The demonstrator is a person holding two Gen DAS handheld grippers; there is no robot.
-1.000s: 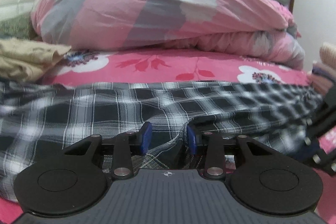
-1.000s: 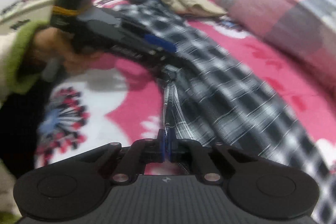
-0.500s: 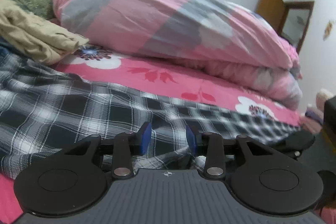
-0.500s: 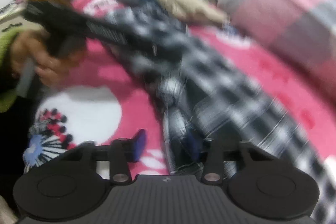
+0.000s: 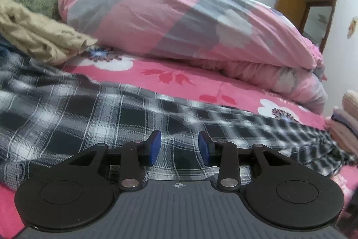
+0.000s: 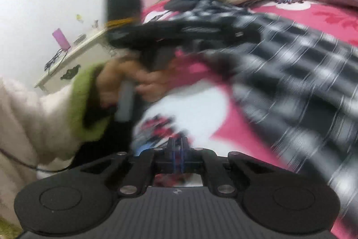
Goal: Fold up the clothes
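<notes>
Blue-padded fingers of the left gripper (image 5: pixel 179 147) stand apart and empty at lower centre, low over the black-and-white plaid garment (image 5: pixel 94 118) spread across the pink floral bedsheet (image 5: pixel 179 75); the right gripper (image 6: pixel 178 157) is pressed closed on nothing; beyond, at upper frame, a rolled pink-and-grey quilt (image 5: pixel 179 21).

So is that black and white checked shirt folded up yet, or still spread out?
Still spread out. In the left wrist view the plaid shirt lies rumpled across the pink bedsheet, stretching from edge to edge, with no neat fold visible.
</notes>
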